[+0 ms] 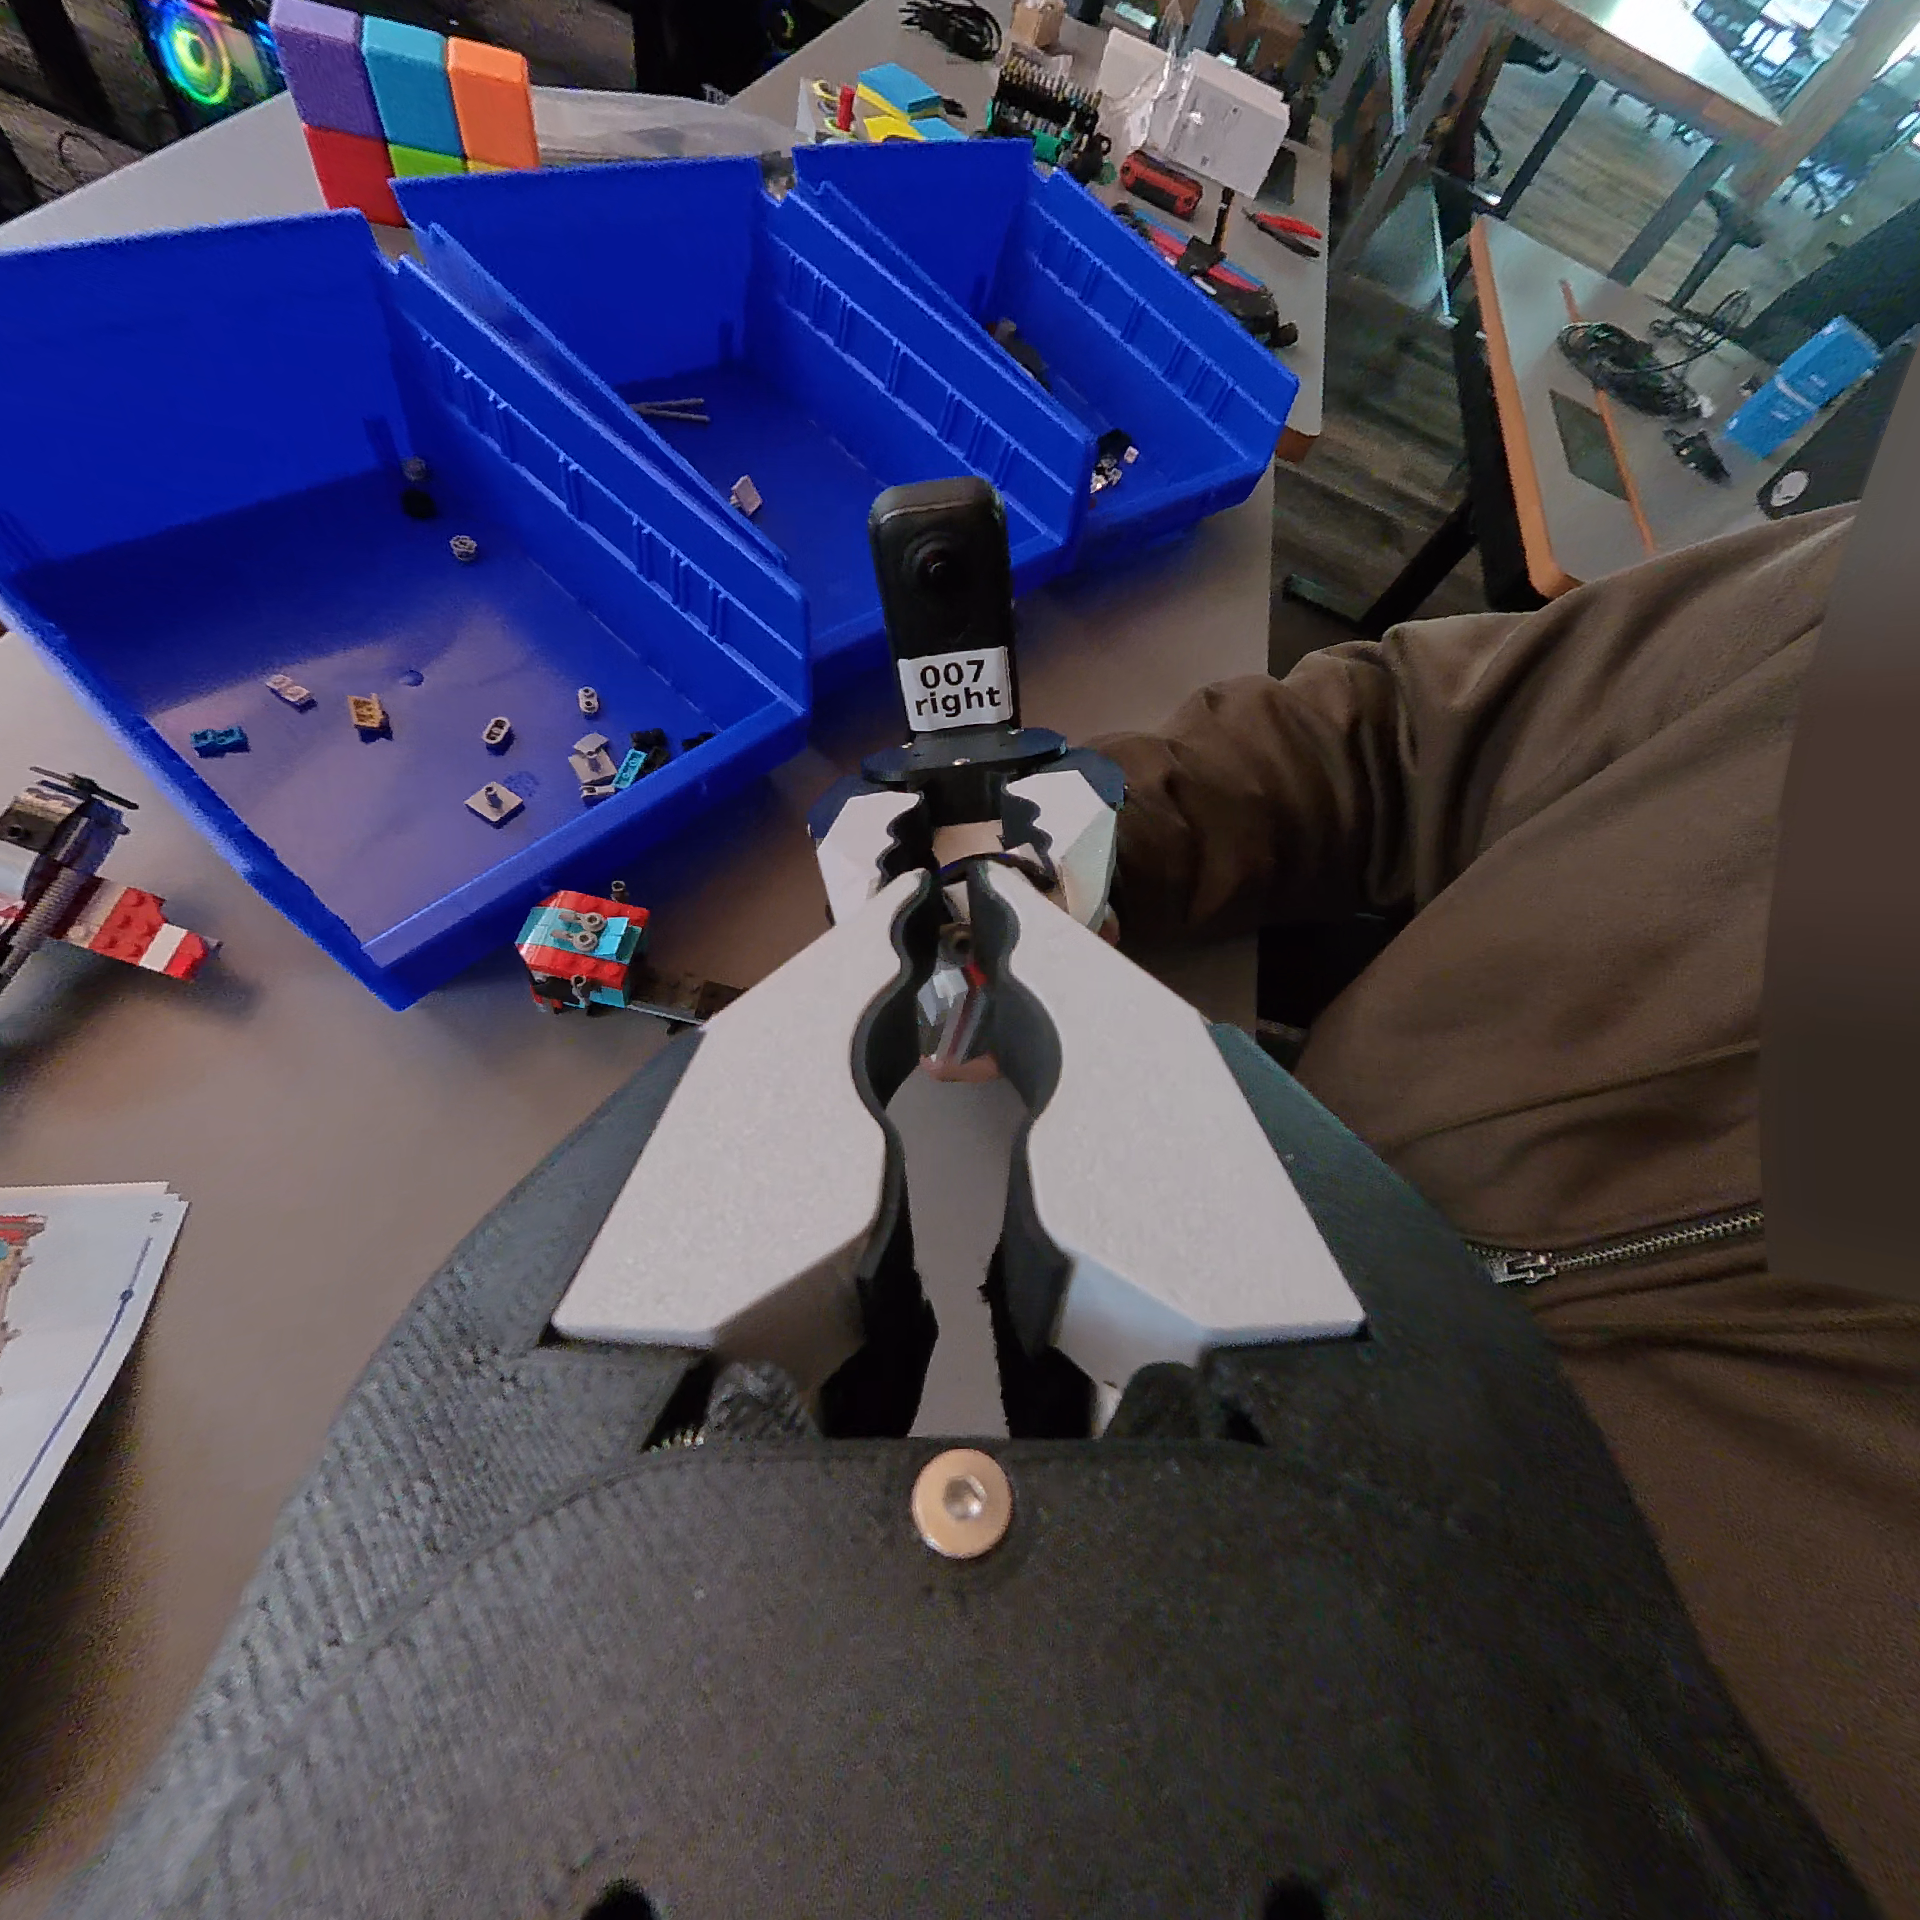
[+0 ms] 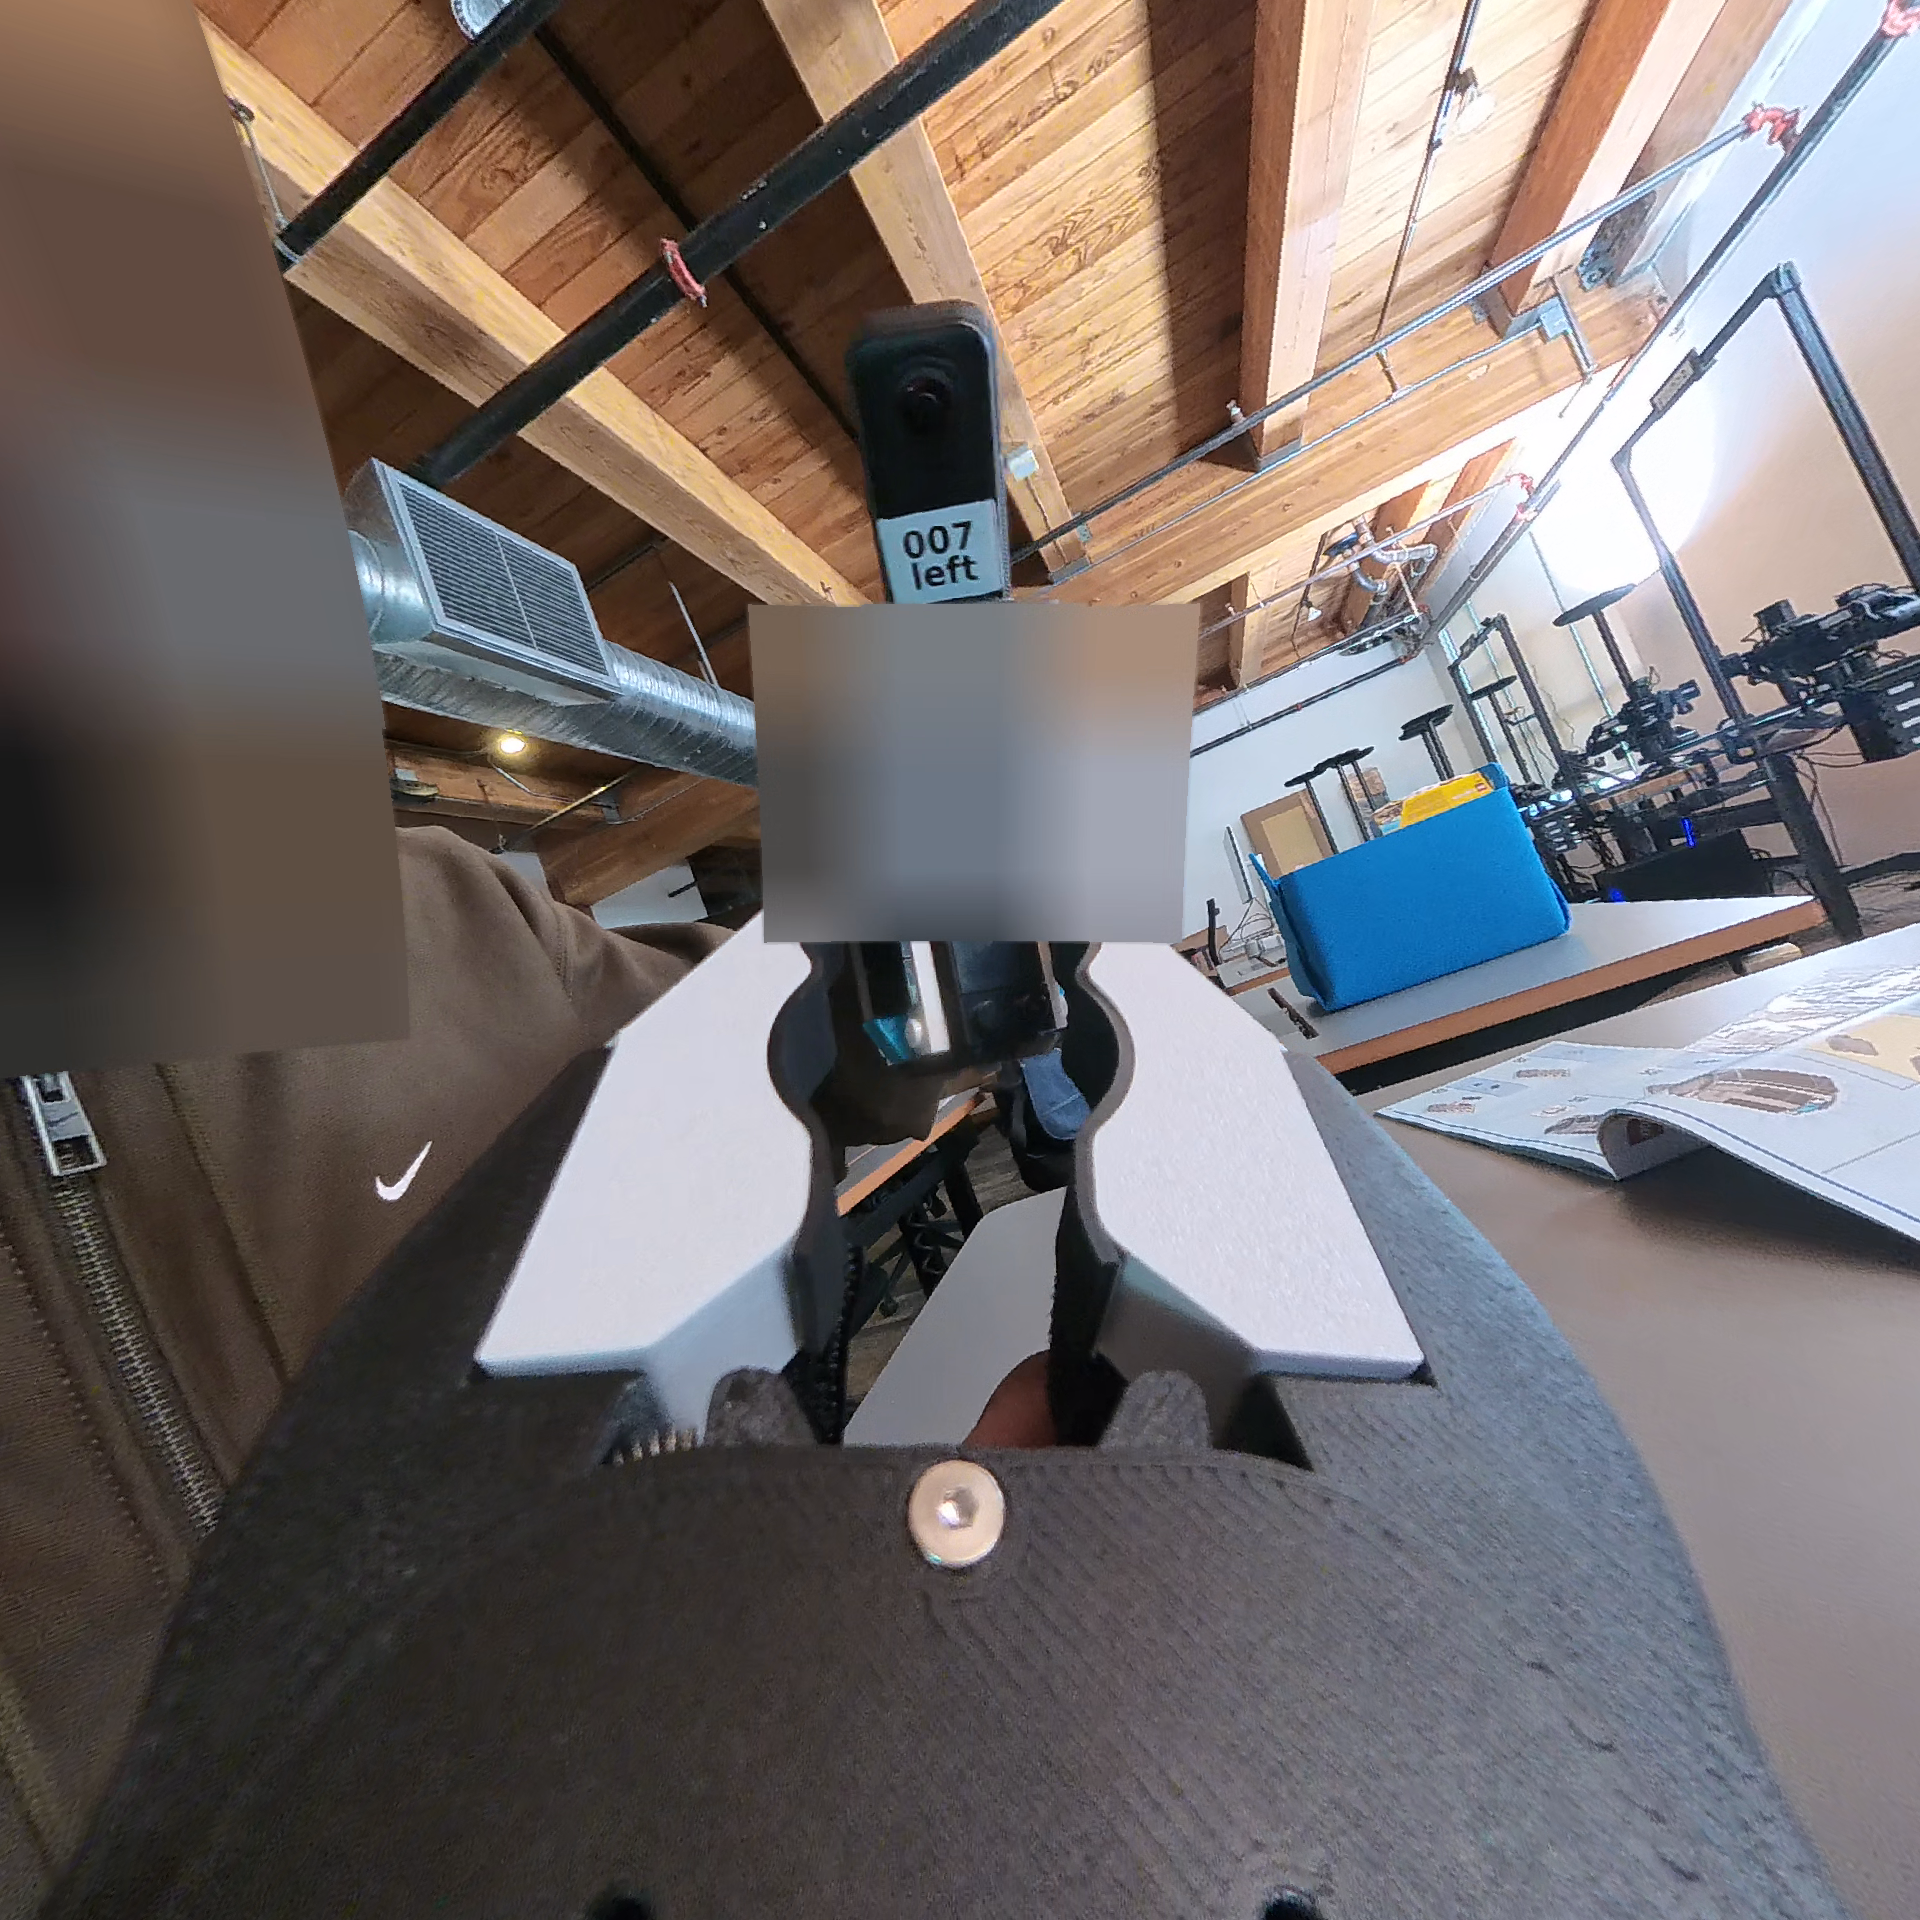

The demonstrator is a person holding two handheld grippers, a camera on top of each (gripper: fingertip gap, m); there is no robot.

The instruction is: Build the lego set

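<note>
Fingertips of the left gripper (image 1: 951, 914) stand nearly together, w/ a small brick assembly (image 1: 958, 992), grey w/ a red edge, lying in the scalloped hollow just behind them; whether the pads press it can't be told. Right gripper (image 2: 951, 997) faces it tip to tip, jaws well apart around a dark brick piece w/ a teal part (image 2: 940, 1013). Its tips are behind a blur patch, so whether the pads press that piece can't be told either. In the left wrist view the right gripper's white fingers (image 1: 852, 847) sit just beyond the left tips, black camera above, a brown sleeve (image 1: 1351, 790) behind.

Just left of the tips, on the grey table (image 1: 260, 1091): a red-and-teal brick block (image 1: 582, 945), beside the front corner of the nearest blue bin (image 1: 395, 623), which holds scattered small parts. Two more blue bins (image 1: 831, 343) stand behind it. Farther left: a red-and-white brick model (image 1: 104, 914) and an instruction booklet (image 1: 73, 1309). Coloured foam blocks (image 1: 405, 104) are behind the bins. Right wrist view looks up at wood ceiling beams (image 2: 935, 208), w/ a blue fabric box (image 2: 1423, 914) on a far table.
</note>
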